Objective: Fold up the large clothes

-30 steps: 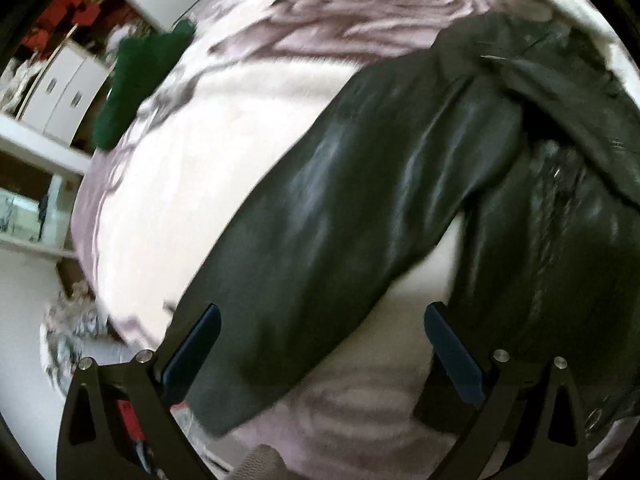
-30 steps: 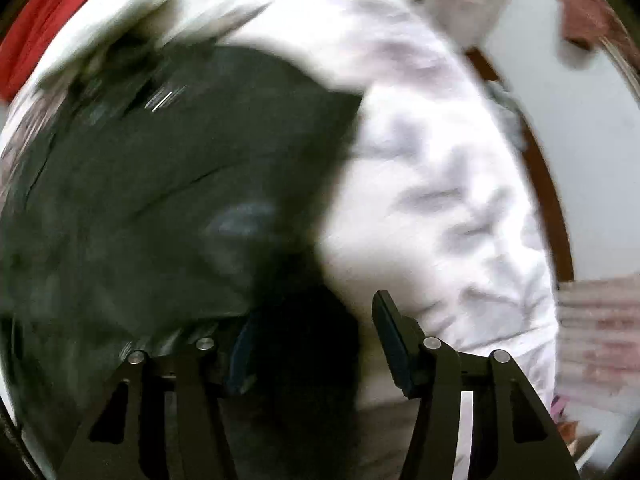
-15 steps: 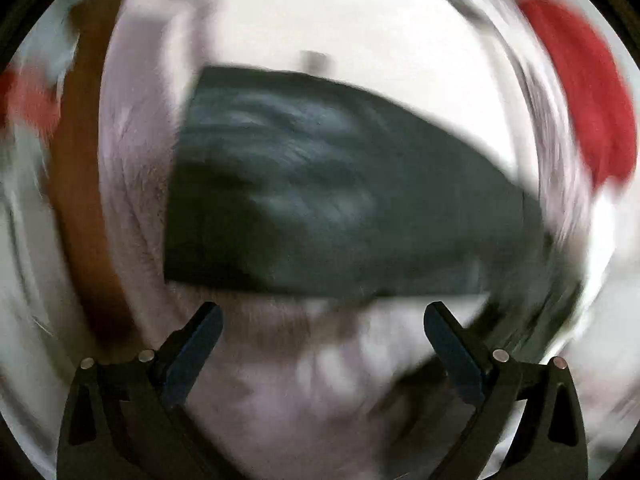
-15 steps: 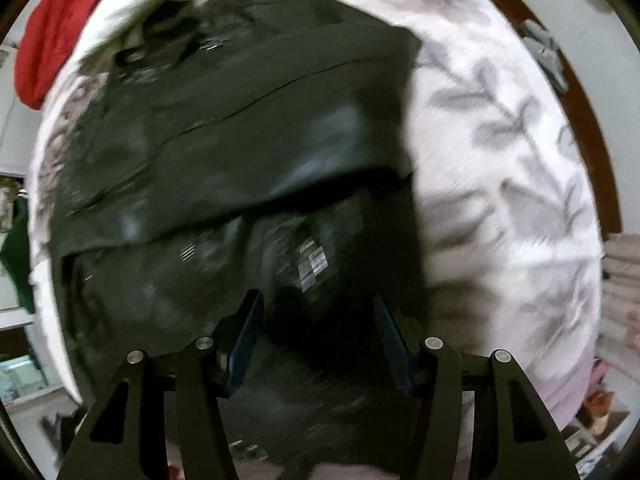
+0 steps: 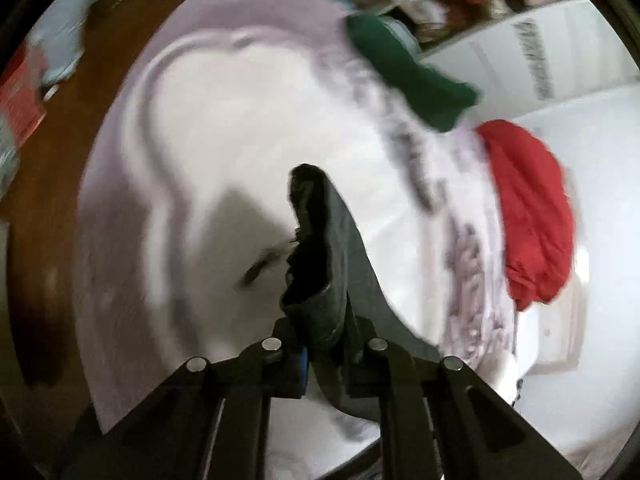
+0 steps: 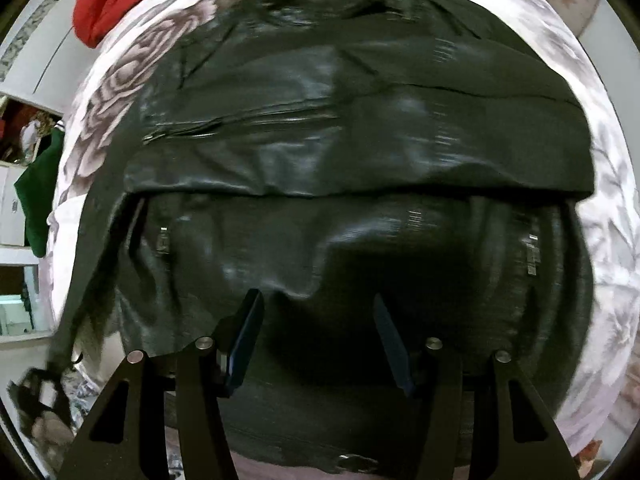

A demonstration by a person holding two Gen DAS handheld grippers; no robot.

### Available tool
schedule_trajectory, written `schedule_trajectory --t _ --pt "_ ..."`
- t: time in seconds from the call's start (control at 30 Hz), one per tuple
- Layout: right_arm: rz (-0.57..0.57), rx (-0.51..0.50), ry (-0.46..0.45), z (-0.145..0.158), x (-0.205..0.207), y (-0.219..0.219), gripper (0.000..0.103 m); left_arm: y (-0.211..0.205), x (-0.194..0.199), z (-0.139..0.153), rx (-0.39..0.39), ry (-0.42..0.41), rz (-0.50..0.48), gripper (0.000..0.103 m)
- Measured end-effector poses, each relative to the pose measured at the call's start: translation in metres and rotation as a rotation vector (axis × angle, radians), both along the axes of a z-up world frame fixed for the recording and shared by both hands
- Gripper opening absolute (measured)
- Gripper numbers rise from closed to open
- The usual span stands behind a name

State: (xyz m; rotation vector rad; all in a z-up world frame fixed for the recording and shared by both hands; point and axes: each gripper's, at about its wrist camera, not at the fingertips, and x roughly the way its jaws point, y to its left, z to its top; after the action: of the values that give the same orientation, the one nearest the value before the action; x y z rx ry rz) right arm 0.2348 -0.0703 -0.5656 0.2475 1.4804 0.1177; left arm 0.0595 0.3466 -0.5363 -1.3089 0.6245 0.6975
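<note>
- Honestly, your left gripper (image 5: 324, 344) has just been closing and now pinches only a thin edge of the black leather jacket (image 6: 340, 152), so a quick tug could slip it out.
- Right gripper (image 6: 316, 340) hangs with jaws apart over the jacket on the floral bedspread (image 6: 116, 80), gripping nothing (the bulk may sag unevenly).
- That red garment (image 5: 532, 208) nearby could snag.
</note>
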Motion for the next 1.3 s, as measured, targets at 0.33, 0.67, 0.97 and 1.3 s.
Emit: schedule_trajectory --t 0.33,0.67,0.97,1.3 --pt "-0.009 -0.051 0.053 -0.015 0.030 0.011 0.076 0.016 0.011 -0.090 -0.248 -0.078 -0.055 0.037" --pt "-0.024 -0.228 0.018 -0.005 0.038 0.021 0.082 0.008 0.072 -0.040 0.097 0.133 -0.122 0.011" --pt "0.038 -0.496 -0.125 0.013 0.092 0.033 0.082 -0.062 0.146 0.078 0.576 0.265 -0.425 0.007" --pt "-0.191 -0.187 -0.018 0.020 0.086 -0.112 0.083 -0.310 0.280 0.156 0.584 -0.045 -0.916 0.006"
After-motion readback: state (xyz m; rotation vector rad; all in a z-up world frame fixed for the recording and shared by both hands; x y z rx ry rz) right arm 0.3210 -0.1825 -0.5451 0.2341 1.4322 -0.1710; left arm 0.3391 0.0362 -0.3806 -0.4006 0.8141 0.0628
